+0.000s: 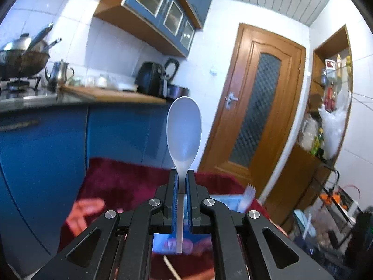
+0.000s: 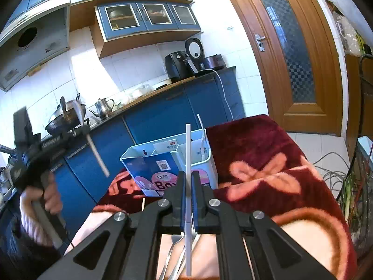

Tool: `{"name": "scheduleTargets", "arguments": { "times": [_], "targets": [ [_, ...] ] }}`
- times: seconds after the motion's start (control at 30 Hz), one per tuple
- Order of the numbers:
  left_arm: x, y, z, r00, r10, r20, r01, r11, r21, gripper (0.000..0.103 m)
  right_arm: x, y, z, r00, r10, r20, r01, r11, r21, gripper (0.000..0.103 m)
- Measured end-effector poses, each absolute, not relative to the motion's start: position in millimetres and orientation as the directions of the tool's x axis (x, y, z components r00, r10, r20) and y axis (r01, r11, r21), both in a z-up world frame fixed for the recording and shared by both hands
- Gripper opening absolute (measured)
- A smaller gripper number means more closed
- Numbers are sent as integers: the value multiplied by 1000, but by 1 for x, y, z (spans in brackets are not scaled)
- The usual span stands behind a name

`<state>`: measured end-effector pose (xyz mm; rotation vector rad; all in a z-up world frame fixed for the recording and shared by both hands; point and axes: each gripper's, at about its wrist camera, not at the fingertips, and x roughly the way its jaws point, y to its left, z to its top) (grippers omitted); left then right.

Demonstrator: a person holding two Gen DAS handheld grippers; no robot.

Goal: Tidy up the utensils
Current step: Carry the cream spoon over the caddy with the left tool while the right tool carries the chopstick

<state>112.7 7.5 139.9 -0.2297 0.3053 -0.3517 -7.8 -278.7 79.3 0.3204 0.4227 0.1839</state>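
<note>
While the left wrist view looks toward the kitchen cabinets, the left tool point(image 1: 183, 175) is clamped on the neck of a white plastic spoon point(image 1: 184, 128), bowl up and far, handle running back toward the camera. Beyond and to the right, low in the view, the blue-and-white organizer box point(image 1: 227, 201) rests on the red blanket point(image 1: 121, 182), with a white plastic fork point(image 1: 248, 197) standing in it.

In the right wrist view, the right tool point(image 2: 188, 182) is closed on a thin white utensil handle point(image 2: 188, 175), its long axis upright and in line with the fingers; which utensil it is cannot be told. The organizer box sits just beyond these fingertips, slightly left, its compartments open upward. Metal utensils point(image 2: 173, 252) lie on the blanket below the tool. At far left a hand point(image 2: 50, 198) carries the left tool with its spoon, higher and well apart from the box. The right tool looks nearer to it.
</note>
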Motion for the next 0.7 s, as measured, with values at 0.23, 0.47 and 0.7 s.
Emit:
{"name": "scheduleTargets", "arguments": {
  "times": [0.23,0.47,0.7],
  "targets": [
    [146,-8,146,922,-323,-214,258,923,-284,6,1,-290,79,896,249,-368,-132,939,316,6],
    [162,-27,121,934,-272,-230,225,951,-212,6,15,-303,85,898,248,-364,-144,946,289,6],
    [170,-31,93,917,-276,-288,226,954,-195,6,32,-298,100,909,236,-345,-155,957,247,6]
  ]
}}
